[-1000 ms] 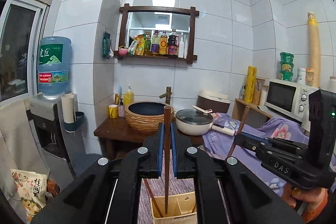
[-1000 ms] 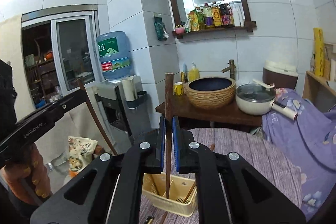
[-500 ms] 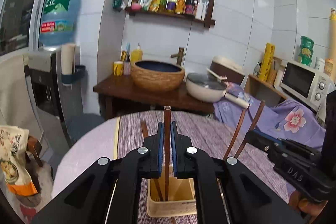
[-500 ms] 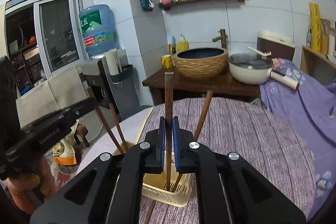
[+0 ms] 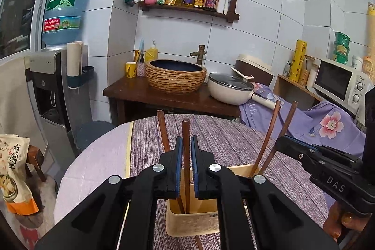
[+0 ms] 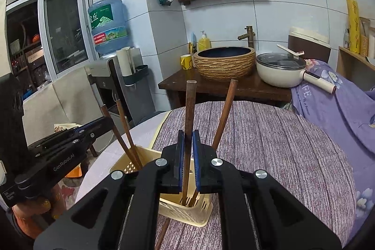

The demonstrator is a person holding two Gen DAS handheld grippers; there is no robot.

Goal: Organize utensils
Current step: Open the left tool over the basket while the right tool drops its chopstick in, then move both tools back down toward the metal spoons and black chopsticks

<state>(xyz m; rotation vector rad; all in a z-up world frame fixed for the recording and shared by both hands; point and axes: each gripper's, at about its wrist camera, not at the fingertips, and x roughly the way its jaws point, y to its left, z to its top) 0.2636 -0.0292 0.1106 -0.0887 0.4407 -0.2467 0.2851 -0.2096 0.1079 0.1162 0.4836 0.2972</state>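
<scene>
A cream plastic utensil basket (image 5: 192, 222) (image 6: 187, 210) stands on the round table. My left gripper (image 5: 185, 142) is shut on an upright brown chopstick (image 5: 185, 132) whose lower end is inside the basket; its jaws are just starting to open. A second chopstick (image 5: 163, 130) leans beside it. My right gripper (image 6: 188, 135) is shut on another upright chopstick (image 6: 189, 114), its tip down in the basket, with one more chopstick (image 6: 225, 114) leaning to its right. Each gripper shows in the other's view, the right gripper (image 5: 282, 144) and the left gripper (image 6: 109, 123).
A purple striped cloth (image 6: 269, 144) covers the table. A loose chopstick (image 6: 164, 233) lies in front of the basket. Behind stand a wooden stand with a woven basin (image 5: 175, 79) and a white pot (image 5: 230, 88), a water dispenser (image 5: 54, 95) at left, a microwave (image 5: 339, 83) at right.
Both grippers have come down with their chopsticks, so the lower ends now stand deep in the basket. The table top has come into view.
</scene>
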